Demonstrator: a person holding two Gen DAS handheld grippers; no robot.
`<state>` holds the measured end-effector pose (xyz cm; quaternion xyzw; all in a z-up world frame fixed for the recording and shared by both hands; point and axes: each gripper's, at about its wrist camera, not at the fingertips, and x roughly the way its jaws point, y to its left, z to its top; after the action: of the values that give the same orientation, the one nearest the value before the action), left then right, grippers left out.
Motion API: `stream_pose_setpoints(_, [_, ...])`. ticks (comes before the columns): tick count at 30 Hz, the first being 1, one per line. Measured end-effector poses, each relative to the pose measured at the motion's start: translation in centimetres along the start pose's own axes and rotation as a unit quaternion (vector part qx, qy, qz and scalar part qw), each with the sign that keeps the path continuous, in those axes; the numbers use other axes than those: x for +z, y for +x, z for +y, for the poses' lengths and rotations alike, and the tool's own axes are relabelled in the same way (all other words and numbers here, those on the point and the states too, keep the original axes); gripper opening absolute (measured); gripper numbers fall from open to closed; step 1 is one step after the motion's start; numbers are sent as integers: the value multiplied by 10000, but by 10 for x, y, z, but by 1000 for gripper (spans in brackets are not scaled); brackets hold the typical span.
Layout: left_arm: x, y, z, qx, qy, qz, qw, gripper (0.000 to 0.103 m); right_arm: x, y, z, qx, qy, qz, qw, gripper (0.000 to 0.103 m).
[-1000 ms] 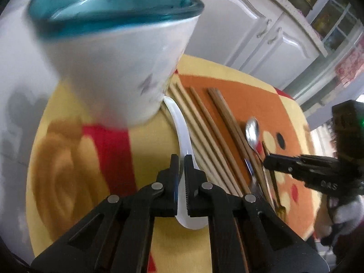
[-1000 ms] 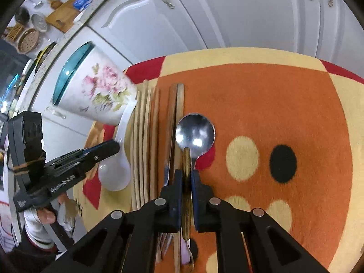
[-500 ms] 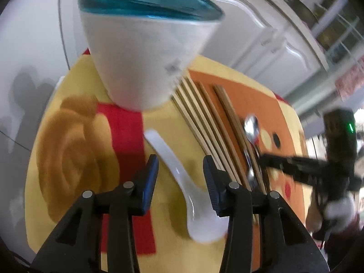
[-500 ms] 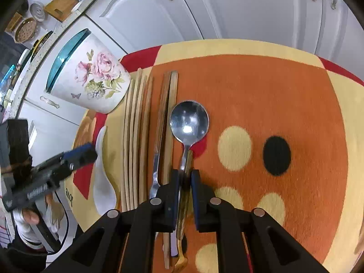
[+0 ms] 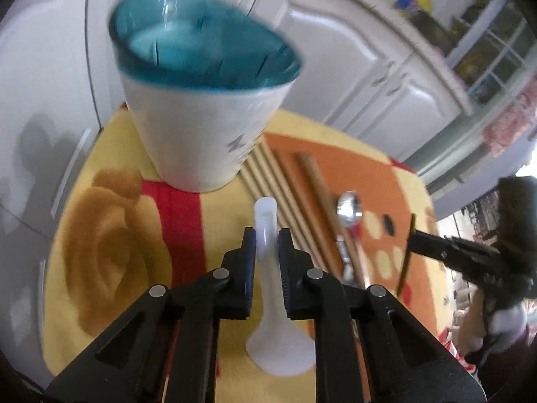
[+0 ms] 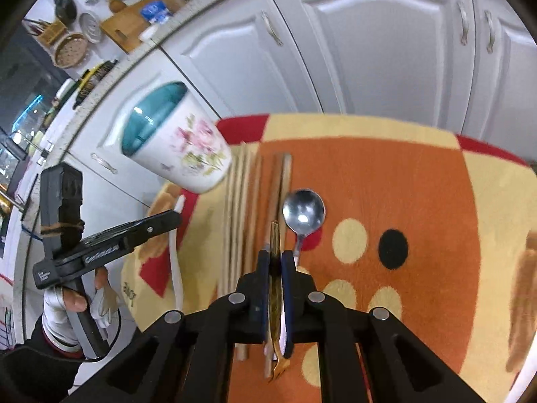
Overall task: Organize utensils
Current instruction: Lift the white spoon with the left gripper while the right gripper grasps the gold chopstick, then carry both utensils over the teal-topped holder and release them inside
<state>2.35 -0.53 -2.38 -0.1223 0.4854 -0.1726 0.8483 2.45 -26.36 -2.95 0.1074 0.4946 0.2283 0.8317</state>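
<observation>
Patterned mat [image 5: 110, 235] by white cabinets, left tongs [image 5: 266, 235] pinching white spoon [image 5: 268, 268], right tongs [image 6: 276, 257] pinching gold fork [image 6: 275, 302].

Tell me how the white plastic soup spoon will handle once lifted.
The white plastic soup spoon probably stays stiff and feels light. Its smooth, glossy handle may slip or pivot between the left gripper fingers, since the wide bowl hangs behind the grip.
</observation>
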Motion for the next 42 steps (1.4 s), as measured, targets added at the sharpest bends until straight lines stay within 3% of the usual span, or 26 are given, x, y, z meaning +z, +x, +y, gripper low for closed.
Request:
stream_pose_setpoints(13, [-2,-84,-6,-276,213,-671,9971,11,15,-45,44,180,-464,-566,9972,6])
stream_pose_setpoints(17, [14,-111,-7,-300,230,-1062,9936,11,31,-54,61,402,-541,-738,9950,6])
stream_pose_setpoints(24, [73,-145,-5,88,347,-1984,9795,11,89,-70,99,744,-722,-1219,9871,6])
stream_pose_setpoints(29, [114,-129,4,633,360,-2403,9680,11,141,-66,131,775,-912,-1551,9806,6])
stream_pose_setpoints(33, [129,-104,14,892,319,-2456,9647,11,171,-35,143,642,-1047,-1520,9807,6])
stream_pose_setpoints(37, [130,-79,21,1218,412,-2422,9617,11,190,12,147,446,-1164,-1250,9843,6])
stream_pose_setpoints(42, [121,-50,28,1362,480,-2189,9650,11,198,63,141,371,-1160,-737,9898,6])
